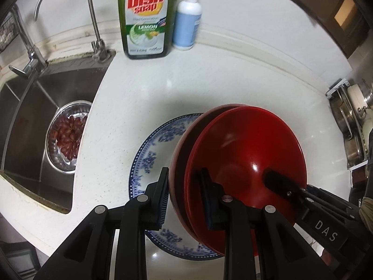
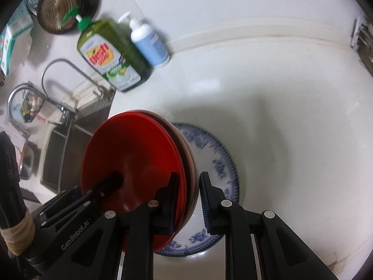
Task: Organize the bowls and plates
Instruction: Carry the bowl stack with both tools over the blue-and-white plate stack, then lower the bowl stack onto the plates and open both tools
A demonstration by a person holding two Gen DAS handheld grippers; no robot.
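Note:
Two nested red bowls (image 1: 247, 154) are held tilted above a blue-and-white patterned plate (image 1: 151, 154) lying on the white counter. My left gripper (image 1: 184, 184) straddles their left rim, one finger inside, one outside; a small gap shows at the outer pad. My right gripper (image 2: 188, 191) straddles the opposite rim of the red bowls (image 2: 130, 161), its outer pad (image 2: 206, 200) slightly off the rim. The plate also shows in the right wrist view (image 2: 221, 163). Each gripper appears in the other's view, reaching into the bowl.
A steel sink (image 1: 30, 107) with a colander of red grapes (image 1: 67, 137) lies left. A faucet (image 1: 67, 11), a green dish soap bottle (image 1: 146, 16) and a white-blue pump bottle (image 1: 187, 23) stand at the counter's back. A rack with pots (image 1: 354, 121) stands at the right.

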